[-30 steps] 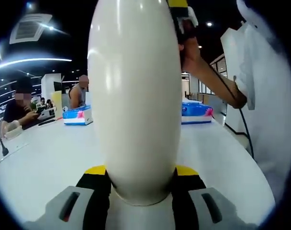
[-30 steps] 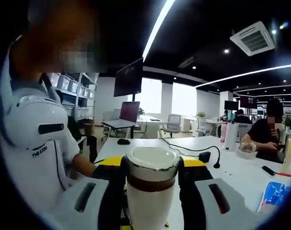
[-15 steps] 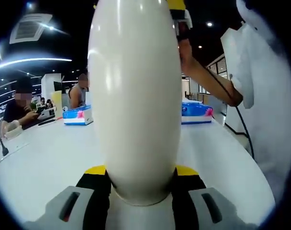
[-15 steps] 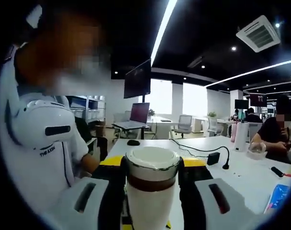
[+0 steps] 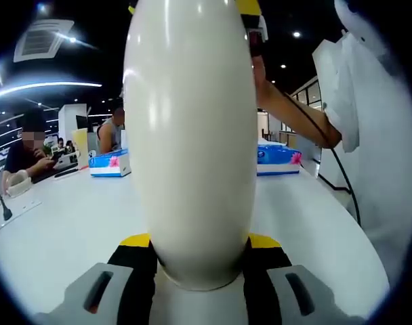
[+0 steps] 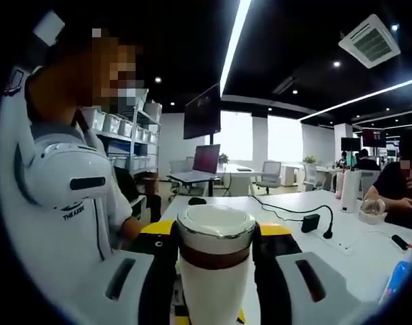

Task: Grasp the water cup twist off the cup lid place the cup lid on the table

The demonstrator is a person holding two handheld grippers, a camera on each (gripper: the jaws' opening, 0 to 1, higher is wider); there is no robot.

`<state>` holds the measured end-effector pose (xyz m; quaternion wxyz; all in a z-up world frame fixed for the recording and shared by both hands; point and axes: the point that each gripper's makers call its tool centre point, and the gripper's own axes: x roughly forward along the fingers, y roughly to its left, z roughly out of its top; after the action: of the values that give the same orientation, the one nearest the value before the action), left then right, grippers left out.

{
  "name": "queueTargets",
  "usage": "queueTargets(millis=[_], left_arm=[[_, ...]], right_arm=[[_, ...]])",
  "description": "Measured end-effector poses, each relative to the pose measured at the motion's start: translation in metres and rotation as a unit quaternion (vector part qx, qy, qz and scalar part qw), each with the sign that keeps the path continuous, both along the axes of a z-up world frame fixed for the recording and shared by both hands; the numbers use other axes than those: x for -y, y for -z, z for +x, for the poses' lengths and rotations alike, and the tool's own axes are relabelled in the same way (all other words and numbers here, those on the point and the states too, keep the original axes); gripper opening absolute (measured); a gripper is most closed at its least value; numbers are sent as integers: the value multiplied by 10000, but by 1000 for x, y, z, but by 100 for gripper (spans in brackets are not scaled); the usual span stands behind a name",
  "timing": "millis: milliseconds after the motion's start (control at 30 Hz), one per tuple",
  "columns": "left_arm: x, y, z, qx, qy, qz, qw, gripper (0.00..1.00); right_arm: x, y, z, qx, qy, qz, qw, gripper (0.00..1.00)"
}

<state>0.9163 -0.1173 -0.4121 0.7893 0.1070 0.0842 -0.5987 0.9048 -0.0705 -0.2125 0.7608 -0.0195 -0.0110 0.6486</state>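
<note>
The white water cup rises upright in the middle of the left gripper view, its rounded body clamped low down between the yellow-and-black jaws of my left gripper. In the right gripper view the cup lid, white with a silver ring and a brown band, sits between the jaws of my right gripper, which is shut on it. Below the band the white cup body continues. In the left gripper view the right gripper appears at the cup's top, held by a hand.
The white table stretches behind the cup, with two blue tissue packs on its far side. A person in a white shirt stands close. A black cable and plug lie on the table, and other people sit beyond.
The right gripper view has shifted, with the background sliding right and down while the lid stays clamped. In the left gripper view the hand at the cup's top has edged upward. The cup holds still.
</note>
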Motion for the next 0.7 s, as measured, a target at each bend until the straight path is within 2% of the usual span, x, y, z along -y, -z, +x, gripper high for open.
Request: queueTargets(millis=[267, 433, 567, 700], left_arm=[[0, 0, 0, 3, -6, 2, 10000, 51], [1, 0, 1, -21, -7, 1, 10000, 51], [1, 0, 1, -33, 1, 4, 10000, 51], [1, 1, 0, -34, 5, 10, 10000, 51]], right_arm=[[-2, 3, 0, 33, 52, -122, 9999, 46], [2, 7, 3, 221, 242, -290, 9990, 48], [7, 11, 6, 136, 564, -427, 9974, 50], [11, 17, 7, -187, 1012, -495, 9935, 64]])
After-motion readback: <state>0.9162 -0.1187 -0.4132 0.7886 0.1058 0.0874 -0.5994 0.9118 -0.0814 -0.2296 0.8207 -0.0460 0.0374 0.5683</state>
